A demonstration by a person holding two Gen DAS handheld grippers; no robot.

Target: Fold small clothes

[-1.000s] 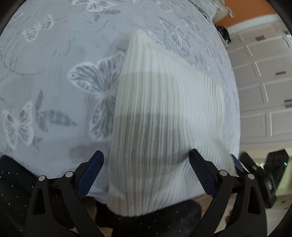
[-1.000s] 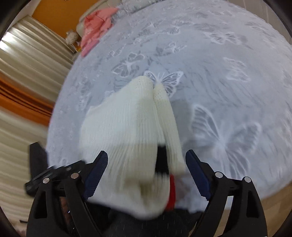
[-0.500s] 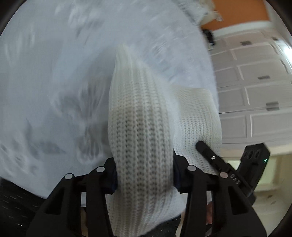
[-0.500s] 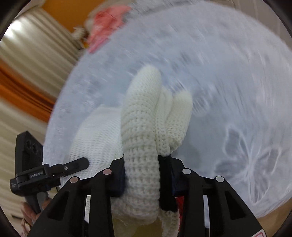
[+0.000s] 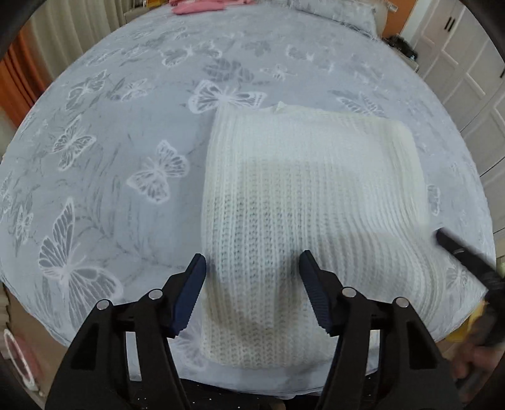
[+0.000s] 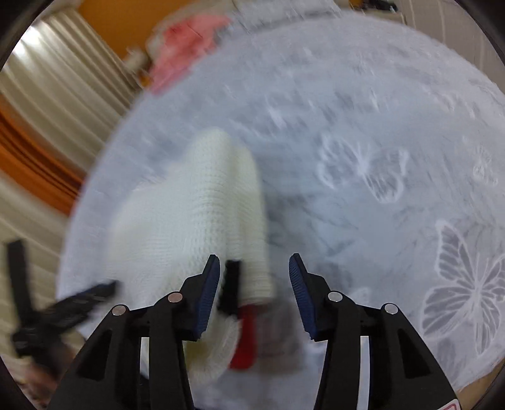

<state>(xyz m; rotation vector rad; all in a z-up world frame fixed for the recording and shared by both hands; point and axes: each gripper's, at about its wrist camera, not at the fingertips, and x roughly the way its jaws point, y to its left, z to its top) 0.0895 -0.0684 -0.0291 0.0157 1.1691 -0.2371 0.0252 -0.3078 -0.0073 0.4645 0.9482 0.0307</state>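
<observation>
White knit sweater [image 5: 303, 202] lies folded at the bed's [image 5: 104, 164] near edge, long axis running away from it. Left gripper [image 5: 252, 284] straddles its near-left corner, jaws opening, gripping nothing. Right gripper [image 6: 254, 280], also opening, sits over the near-right corner, equally close.

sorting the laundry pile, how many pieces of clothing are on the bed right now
2: a white knit garment lying folded at the near edge of the bed, and a pink garment at the far edge. More may lie out of view.
</observation>
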